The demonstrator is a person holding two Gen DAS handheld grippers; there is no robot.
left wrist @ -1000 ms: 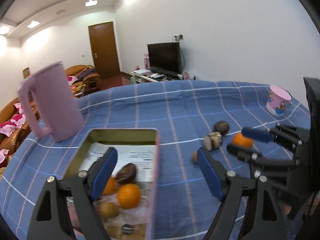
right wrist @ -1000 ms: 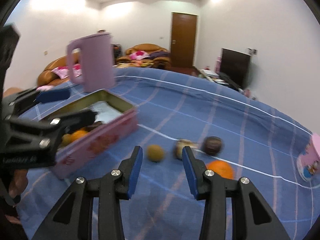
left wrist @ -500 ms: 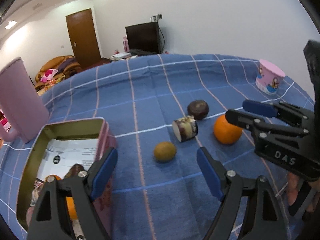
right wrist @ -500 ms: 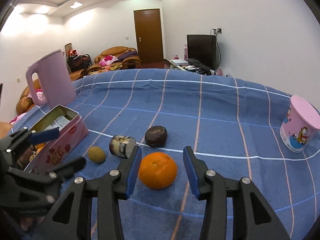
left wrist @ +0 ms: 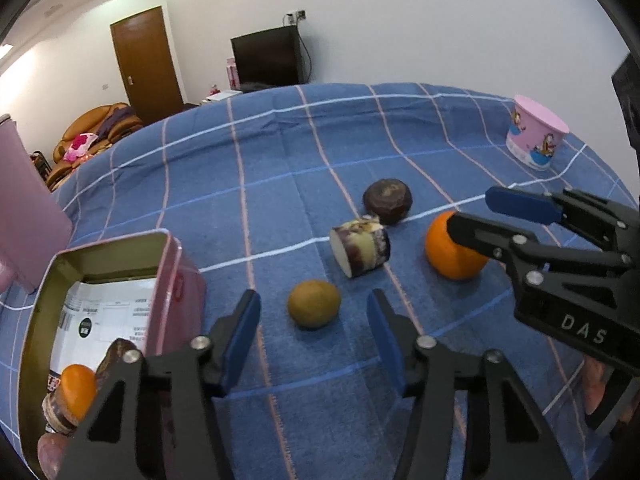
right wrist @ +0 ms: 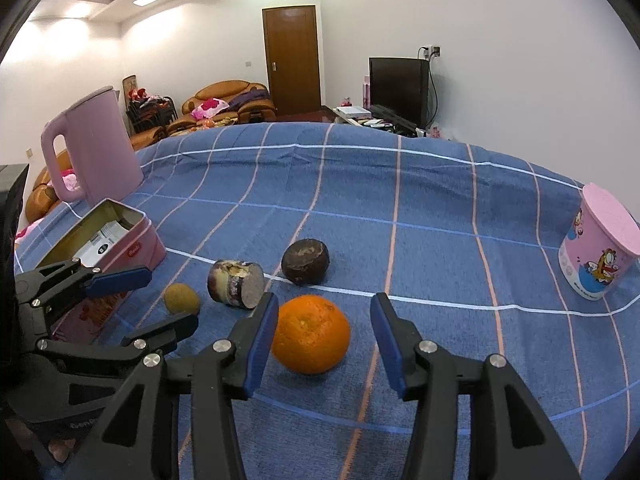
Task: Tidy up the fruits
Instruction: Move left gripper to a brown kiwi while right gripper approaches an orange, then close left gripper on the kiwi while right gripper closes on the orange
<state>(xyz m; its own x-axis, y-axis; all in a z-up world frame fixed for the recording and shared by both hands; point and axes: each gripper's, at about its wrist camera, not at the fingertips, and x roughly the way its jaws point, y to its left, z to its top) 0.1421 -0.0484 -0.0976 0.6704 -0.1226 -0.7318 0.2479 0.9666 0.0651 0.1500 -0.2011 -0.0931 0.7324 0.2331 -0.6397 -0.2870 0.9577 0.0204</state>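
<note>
On the blue checked tablecloth (left wrist: 280, 168) lie a small brown-green fruit (left wrist: 314, 304), a purple cut piece with a pale end (left wrist: 360, 246), a dark round fruit (left wrist: 387, 201) and an orange (left wrist: 452, 252). My left gripper (left wrist: 314, 322) has its jaws closing on either side of the small fruit (right wrist: 182, 299), with gaps at both pads. My right gripper (right wrist: 322, 320) straddles the orange (right wrist: 312, 334). Its jaws are opening, and the right pad is clear of the peel. A pink tin (left wrist: 180, 280) at the left holds an orange (left wrist: 76, 388) and other fruit.
A pink kettle (right wrist: 96, 144) stands behind the tin (right wrist: 136, 250). A pink cartoon cup (right wrist: 600, 256) sits upside down at the far right. The far half of the table is bare cloth. A sofa, a door and a television lie beyond the table.
My left gripper swung from over the tin to the loose fruits and narrowed around the small brown-green one. My right gripper moved up to the orange and widened slightly.
</note>
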